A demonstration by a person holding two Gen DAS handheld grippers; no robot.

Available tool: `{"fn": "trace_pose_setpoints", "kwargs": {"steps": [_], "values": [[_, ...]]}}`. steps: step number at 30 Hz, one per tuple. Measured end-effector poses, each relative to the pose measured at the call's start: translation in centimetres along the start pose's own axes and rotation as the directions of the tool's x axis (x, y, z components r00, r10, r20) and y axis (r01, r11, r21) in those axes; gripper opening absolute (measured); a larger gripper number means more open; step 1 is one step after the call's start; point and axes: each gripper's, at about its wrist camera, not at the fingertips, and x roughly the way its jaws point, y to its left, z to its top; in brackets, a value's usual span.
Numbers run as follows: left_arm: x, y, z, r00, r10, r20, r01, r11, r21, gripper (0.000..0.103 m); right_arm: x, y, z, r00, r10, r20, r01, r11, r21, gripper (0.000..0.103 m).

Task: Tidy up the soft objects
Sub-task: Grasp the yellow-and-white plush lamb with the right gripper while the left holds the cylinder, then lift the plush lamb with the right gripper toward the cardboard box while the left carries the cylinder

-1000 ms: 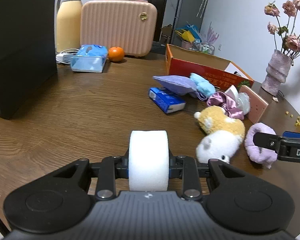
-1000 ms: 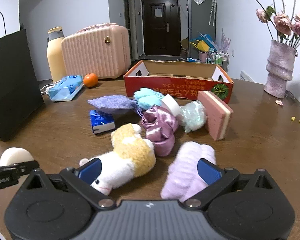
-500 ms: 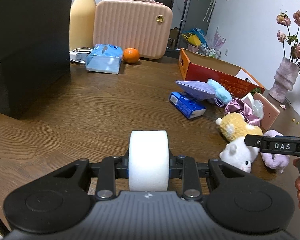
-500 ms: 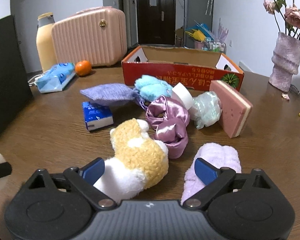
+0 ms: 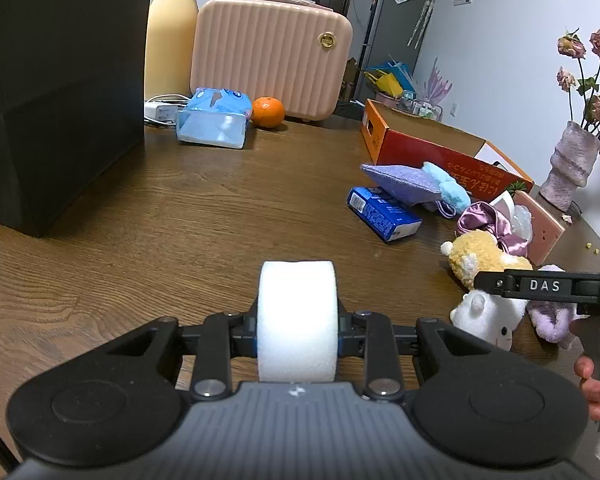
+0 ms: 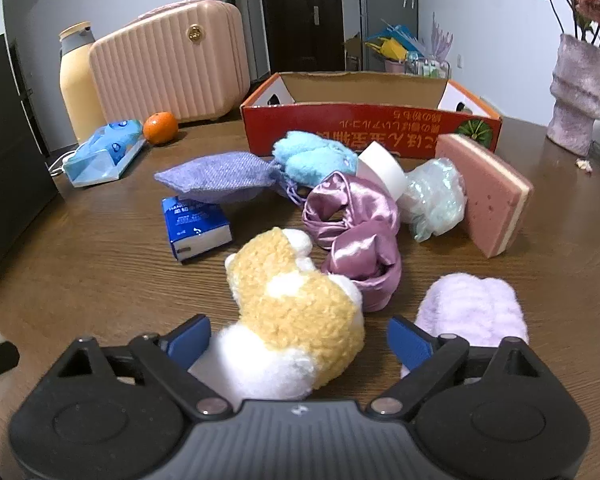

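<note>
Grasp step in hand: plush toy (image 6: 296, 312), yellow and white, lies on the wooden table (image 6: 100, 256) between the blue pads of the right gripper (image 6: 298, 340), whose jaws are closing but not yet pressing. Left gripper (image 5: 296, 322) is clamped on a white foam roll (image 5: 296, 312). Next, a firm squeeze, then a lift toward the red cardboard box (image 6: 372, 128) is judged likely.

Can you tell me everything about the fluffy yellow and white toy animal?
The plush toy is a small stuffed animal with curly yellow fleece on its back, white patches and a white head. It lies on its side on the wooden table, head nearest the right wrist camera. Its far end touches the shiny purple scrunchie. The right claw is closing around it; its blue pads are not pressing it yet.
</note>
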Motion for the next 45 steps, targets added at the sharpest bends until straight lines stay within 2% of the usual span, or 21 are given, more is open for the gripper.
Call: {"fn": "trace_pose_setpoints", "kwargs": {"steps": [2, 7, 14, 30, 45], "values": [[0.1, 0.1, 0.0, 1.000, 0.001, -0.001, -0.001, 1.000, -0.003, 0.029, 0.5, 0.1, 0.1, 1.000, 0.011, -0.016, -0.010, 1.000, 0.010, 0.083], [0.4, 0.4, 0.1, 1.000, 0.009, -0.004, -0.009, 1.000, -0.010, 0.029, 1.7, 0.5, -0.1, 0.999, 0.002, -0.043, -0.002, 1.000, 0.010, 0.071], [0.7, 0.7, 0.3, 1.000, 0.017, -0.002, -0.017, 1.000, -0.018, 0.029, 1.8, 0.2, -0.1, 0.999, 0.025, -0.022, -0.024, 0.999, 0.028, 0.065], [0.5, -1.5, 2.4, 0.999, -0.006, 0.038, 0.006, 1.000, 0.001, 0.029, -2.7, -0.7, 1.3, 0.991, 0.098, 0.096, -0.101, 0.995, 0.027, 0.064], [1.2, -5.7, 5.3, 0.995, -0.059, 0.079, 0.058, 0.998, 0.018, 0.029, -4.8, -3.0, 3.9, 0.976, 0.117, 0.181, -0.122, 0.992, 0.021, 0.064]]}}
